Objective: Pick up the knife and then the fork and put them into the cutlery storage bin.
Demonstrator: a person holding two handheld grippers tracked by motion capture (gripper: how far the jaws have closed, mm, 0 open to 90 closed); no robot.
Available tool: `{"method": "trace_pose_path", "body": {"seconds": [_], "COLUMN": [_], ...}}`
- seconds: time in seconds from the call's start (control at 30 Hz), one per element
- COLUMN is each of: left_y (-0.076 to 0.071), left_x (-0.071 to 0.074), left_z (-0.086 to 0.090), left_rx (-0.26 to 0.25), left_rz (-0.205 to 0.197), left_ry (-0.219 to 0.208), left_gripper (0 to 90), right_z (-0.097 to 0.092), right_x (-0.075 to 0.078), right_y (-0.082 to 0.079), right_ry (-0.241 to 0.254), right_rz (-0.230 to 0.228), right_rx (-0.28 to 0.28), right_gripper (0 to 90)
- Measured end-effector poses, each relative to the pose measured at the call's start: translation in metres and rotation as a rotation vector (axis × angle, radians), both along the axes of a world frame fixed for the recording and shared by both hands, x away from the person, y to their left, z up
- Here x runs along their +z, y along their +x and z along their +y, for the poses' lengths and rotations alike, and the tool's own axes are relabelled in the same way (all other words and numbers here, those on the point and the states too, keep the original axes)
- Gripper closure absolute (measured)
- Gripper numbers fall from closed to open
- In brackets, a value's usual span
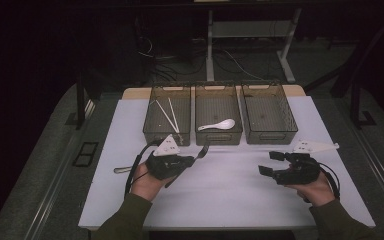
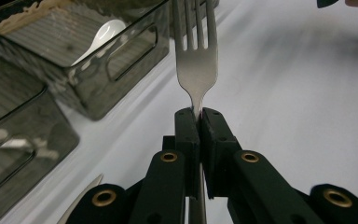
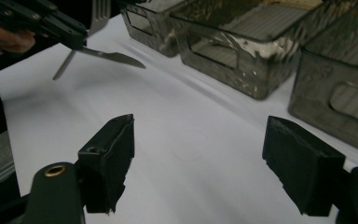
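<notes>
slim silver fork [image 2: 196, 70], tines up, pinched at its neck.

my high view sits above the near edge of the table [image 1: 130, 200], looking forward and down, far enough to take in the whole top and three bins [image 1: 218, 120] along its far edge. my left gripper view rides close, looking along its jaws toward the far edge bins [image 2: 98, 70]. my right gripper view sits low, facing across the table [image 3: 191, 135]; both gripper views share those bins [image 3: 233, 51].
</notes>
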State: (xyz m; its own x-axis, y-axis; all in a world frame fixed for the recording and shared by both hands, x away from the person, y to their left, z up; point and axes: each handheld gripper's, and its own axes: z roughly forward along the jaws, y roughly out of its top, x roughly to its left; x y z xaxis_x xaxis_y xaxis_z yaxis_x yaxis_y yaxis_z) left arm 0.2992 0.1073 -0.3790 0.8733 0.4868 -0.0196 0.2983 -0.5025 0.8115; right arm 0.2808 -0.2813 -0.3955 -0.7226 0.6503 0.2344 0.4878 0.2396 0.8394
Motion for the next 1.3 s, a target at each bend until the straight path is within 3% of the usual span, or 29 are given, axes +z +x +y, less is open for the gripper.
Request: {"method": "trace_pose_path", "body": {"seconds": [0.43, 0.73, 1.1, 1.3], "left_y": [0.004, 0.005, 0.002, 0.001], "left_x": [0.0, -0.001, -0.002, -0.002], "left_z": [-0.031, -0.051, -0.056, -0.056], "left_rx": [0.001, 0.004, 0.008, 0.009], "left_rz": [-0.024, -0.054, -0.095, -0.106], "left_ry": [-0.004, 0.01, 0.036, 0.028], "left_gripper": [85.2, 85.2, 85.2, 85.1], "right_z": [0.042, 0.071, 0.087, 0.085], "right_x": [0.024, 0.025, 0.023, 0.024], "right_y": [0.02, 0.037, 0.05, 0.051], "right_ry": [0.061, 0.105, 0.132, 0.142], "right_rz": [-0.03, -0.007, 0.035, 0.024], "right_rx": [0.07, 0.111, 0.131, 0.121], "right_gripper": [33.2, 42.1, 65.5, 77.3]}}
